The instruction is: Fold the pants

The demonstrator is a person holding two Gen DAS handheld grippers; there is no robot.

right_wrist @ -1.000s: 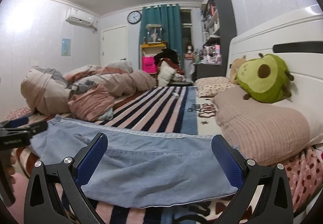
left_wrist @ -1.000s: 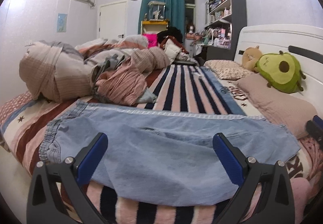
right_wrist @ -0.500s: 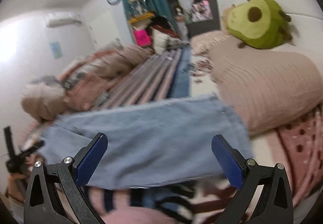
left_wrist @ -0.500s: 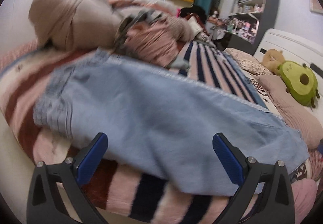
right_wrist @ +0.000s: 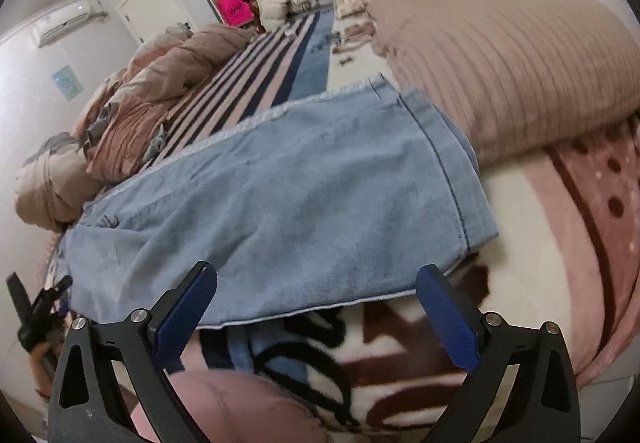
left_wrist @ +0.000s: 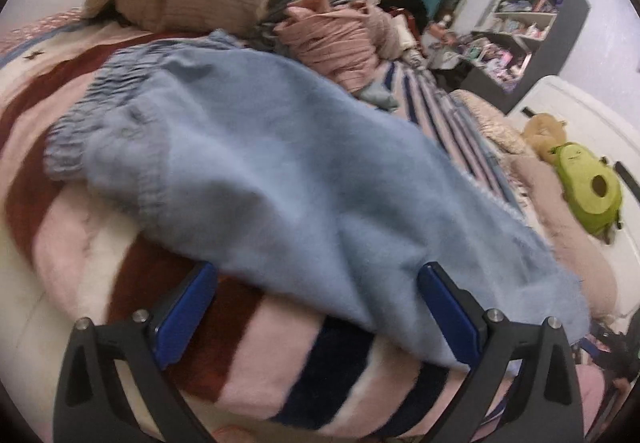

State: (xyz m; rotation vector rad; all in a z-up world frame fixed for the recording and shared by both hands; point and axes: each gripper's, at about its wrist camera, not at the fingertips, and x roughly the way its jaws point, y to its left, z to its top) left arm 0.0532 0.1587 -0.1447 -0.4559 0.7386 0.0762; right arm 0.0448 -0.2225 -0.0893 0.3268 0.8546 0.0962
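1. Pants [left_wrist: 280, 171]: light-blue denim, lying flat across the striped blanket [left_wrist: 256, 339], legs apparently stacked one on the other. Elastic waistband [left_wrist: 92, 111] lies to my left; the stitched leg hem [right_wrist: 452, 179] lies to my right, just beside the ribbed pillow [right_wrist: 512, 63].
2. Left gripper [left_wrist: 316, 307]: jaws spread wide, nothing held. It hovers at the near long edge of the denim, mid-length; I cannot tell whether the fingertips touch the cloth.
3. Right gripper [right_wrist: 316, 307]: jaws likewise wide apart and empty, poised at the near edge close to the hem corner [right_wrist: 476, 243].
4. Judgement: the fold itself is not yet begun; both tools look set for the first pinch.
5. Risk A: closing on the top layer only, so the lower leg stays behind and the fold skews. Cause: the stacked edges sit tight together.
6. Risk B: pinching the plush blanket with the denim. Cause: soft pile directly under the edge.
7. Risk C: uneven lift, because my left grip sits mid-length, not at the waistband; that end may sag or drag.
8. Risk D: the hem snagging on the pillow it abuts.
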